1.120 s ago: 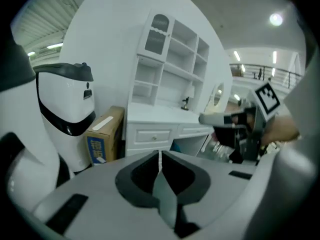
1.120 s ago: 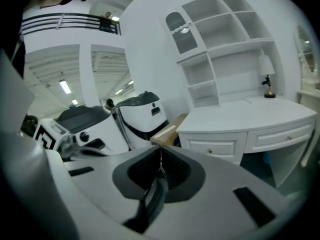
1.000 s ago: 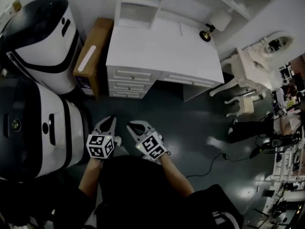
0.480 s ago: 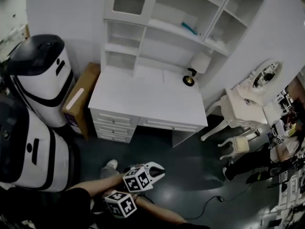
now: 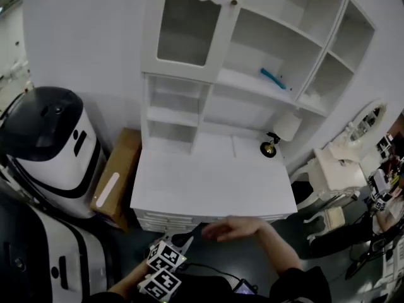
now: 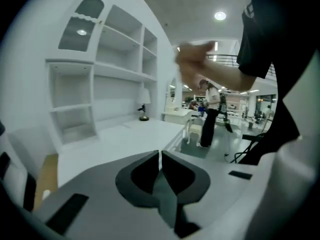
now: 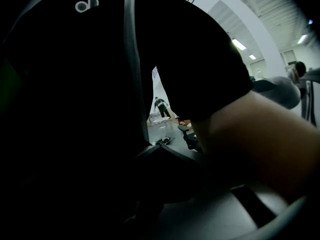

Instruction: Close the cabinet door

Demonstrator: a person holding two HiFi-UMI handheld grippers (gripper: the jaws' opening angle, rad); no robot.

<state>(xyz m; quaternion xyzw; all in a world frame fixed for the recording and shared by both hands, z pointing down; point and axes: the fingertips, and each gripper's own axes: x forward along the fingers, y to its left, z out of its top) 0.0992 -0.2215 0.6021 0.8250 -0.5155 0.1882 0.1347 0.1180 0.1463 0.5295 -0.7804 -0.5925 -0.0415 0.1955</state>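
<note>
The door [image 5: 183, 29] is the glass-paned one at the upper left of the head view, on the top left bay of the white hutch [image 5: 278, 49] above the desk [image 5: 208, 188]. In the left gripper view it shows at the upper left as well. It stands upright with its long axis vertical, and its glass face points out into the room, toward the person. A small dark knob [image 5: 233, 2] sits by its right edge, so the hinges are probably on the left.

In both views the door looks level with the hutch front. No gap shows along its free edge, though the angle is too steep to be sure. It may be shut already or very nearly so. If it is ajar, what is left is a reach up and a push on the knob side.

Nothing touches the door. The left gripper [image 6: 160, 154] points over the desk with its jaws together and nothing between them. The right gripper [image 7: 157, 151] is pressed against dark clothing, and its jaws are only a dark shape, so I cannot tell how they stand. In the head view both grippers are low at the bottom centre, well apart from the door. A bare hand [image 5: 230, 229] hovers over the desk's front edge.
</note>
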